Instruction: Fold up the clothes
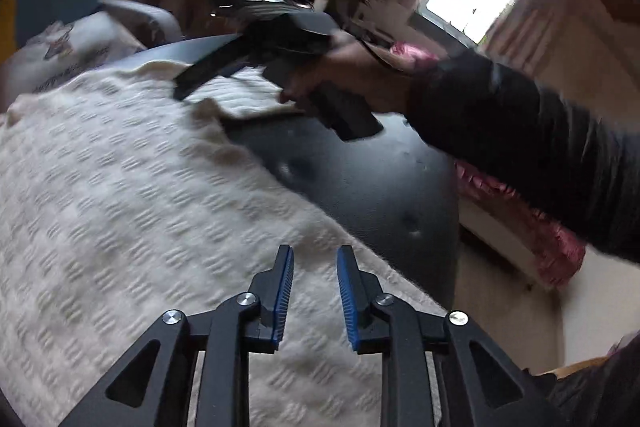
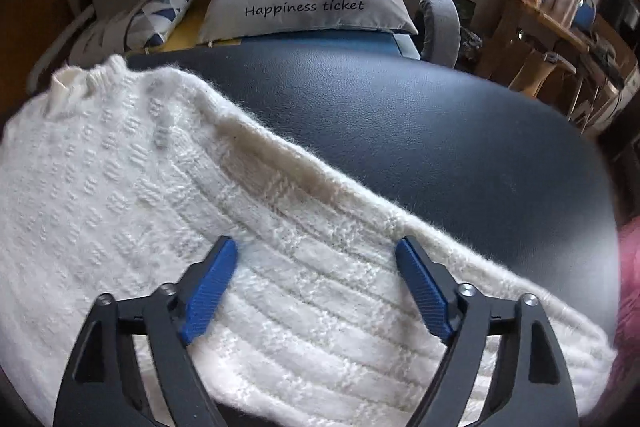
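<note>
Plainly soft and limp, the white knit sweater [image 2: 168, 187] lies spread on the dark padded bench [image 2: 420, 131], collar at the far left. Its fuzzy right edge [image 2: 320, 163] suits a pinch. The right hand-held gripper [image 2: 316, 247] gapes wide over the hem; the left hand-held gripper [image 1: 315, 255] is parted, empty. Bare bench lies rightward.

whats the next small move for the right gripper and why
Probably lower the right gripper and close on the sweater edge. Its jaws are wide open with knit between them, nothing held, and the left gripper is open and empty too.
</note>
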A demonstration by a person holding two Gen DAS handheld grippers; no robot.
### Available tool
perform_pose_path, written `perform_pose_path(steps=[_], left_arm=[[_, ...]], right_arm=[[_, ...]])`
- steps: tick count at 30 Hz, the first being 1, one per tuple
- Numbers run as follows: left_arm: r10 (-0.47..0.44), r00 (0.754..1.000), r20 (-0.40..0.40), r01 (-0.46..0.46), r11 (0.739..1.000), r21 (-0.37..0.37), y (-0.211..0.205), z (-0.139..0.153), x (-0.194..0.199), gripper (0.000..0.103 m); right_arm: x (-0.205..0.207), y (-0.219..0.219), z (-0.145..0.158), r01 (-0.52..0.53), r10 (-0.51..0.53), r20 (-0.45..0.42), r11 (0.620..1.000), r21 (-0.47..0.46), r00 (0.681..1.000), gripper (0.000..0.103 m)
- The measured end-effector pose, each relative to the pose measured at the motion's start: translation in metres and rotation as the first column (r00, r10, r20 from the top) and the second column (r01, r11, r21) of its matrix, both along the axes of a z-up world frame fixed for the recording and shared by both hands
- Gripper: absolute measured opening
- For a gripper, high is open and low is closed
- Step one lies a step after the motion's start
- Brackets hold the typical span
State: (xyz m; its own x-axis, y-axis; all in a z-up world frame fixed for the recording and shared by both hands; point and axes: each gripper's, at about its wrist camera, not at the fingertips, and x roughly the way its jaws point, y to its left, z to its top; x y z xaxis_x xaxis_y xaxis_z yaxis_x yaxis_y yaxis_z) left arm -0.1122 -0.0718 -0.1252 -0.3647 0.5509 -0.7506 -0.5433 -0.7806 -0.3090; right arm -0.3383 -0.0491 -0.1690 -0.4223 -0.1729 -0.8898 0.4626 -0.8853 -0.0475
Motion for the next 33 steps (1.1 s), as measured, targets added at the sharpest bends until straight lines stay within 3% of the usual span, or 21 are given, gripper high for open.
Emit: perform_pose_path(steps=[2, 7, 10, 13, 16, 21, 24, 27, 28, 29, 33], left_arm=[[-0.023, 0.998, 0.050, 0.028, 0.995, -0.101, 0.018, -0.021, 0.001, 0.023], [0.019, 1.000, 0.006, -0.019, 0.999, -0.038, 0.010, -0.010, 0.006, 0.023], [0.044, 0.999, -0.022, -0.044, 0.999, 0.000, 0.004, -0.002, 0.012, 0.023], [0.046, 0.999, -0.028, -0.046, 0.999, -0.017, 0.006, -0.003, 0.022, 0.023], [0.051, 0.999, -0.020, -0.052, 0.995, -0.080, 0.012, -0.015, 0.032, 0.023], [0.059, 0.998, -0.032, -0.062, 0.993, -0.102, 0.019, -0.029, 0.045, 0.023], [0.105, 0.994, 0.005, -0.105, 0.994, -0.029, 0.007, -0.034, 0.046, 0.023], [0.095, 0.995, -0.012, -0.096, 0.994, -0.043, 0.010, -0.035, 0.049, 0.023], [0.087, 0.996, -0.024, -0.088, 0.994, -0.065, 0.013, -0.034, 0.051, 0.023], [0.080, 0.996, -0.032, -0.082, 0.994, -0.079, 0.016, -0.034, 0.052, 0.023], [0.099, 0.995, -0.023, -0.100, 0.994, -0.041, 0.014, -0.033, 0.050, 0.023]], right_arm=[[0.002, 0.002, 0.005, -0.005, 0.005, -0.005, 1.000, -0.011, 1.000, 0.093], [0.014, 0.014, 0.028, -0.023, 0.022, -0.003, 0.996, -0.092, 1.000, 0.093], [0.047, 0.024, 0.048, -0.121, 0.128, 0.018, 0.970, -0.211, 0.992, 0.091], [0.085, 0.028, 0.055, -0.225, 0.253, 0.053, 0.923, -0.313, 0.966, 0.078], [0.107, 0.023, 0.050, -0.258, 0.304, 0.076, 0.895, -0.363, 0.950, 0.078], [0.092, 0.010, 0.033, -0.220, 0.273, 0.099, 0.904, -0.367, 0.957, 0.078], [0.081, 0.005, 0.017, -0.186, 0.255, 0.148, 0.911, -0.368, 0.956, 0.078], [0.071, 0.008, 0.009, -0.132, 0.198, 0.168, 0.931, -0.340, 0.966, 0.066], [0.067, 0.011, 0.008, -0.110, 0.175, 0.175, 0.938, -0.329, 0.969, 0.050], [0.063, 0.013, 0.009, -0.084, 0.148, 0.187, 0.946, -0.313, 0.971, 0.045], [0.069, 0.021, 0.030, -0.072, 0.142, 0.193, 0.941, -0.331, 0.971, 0.045]])
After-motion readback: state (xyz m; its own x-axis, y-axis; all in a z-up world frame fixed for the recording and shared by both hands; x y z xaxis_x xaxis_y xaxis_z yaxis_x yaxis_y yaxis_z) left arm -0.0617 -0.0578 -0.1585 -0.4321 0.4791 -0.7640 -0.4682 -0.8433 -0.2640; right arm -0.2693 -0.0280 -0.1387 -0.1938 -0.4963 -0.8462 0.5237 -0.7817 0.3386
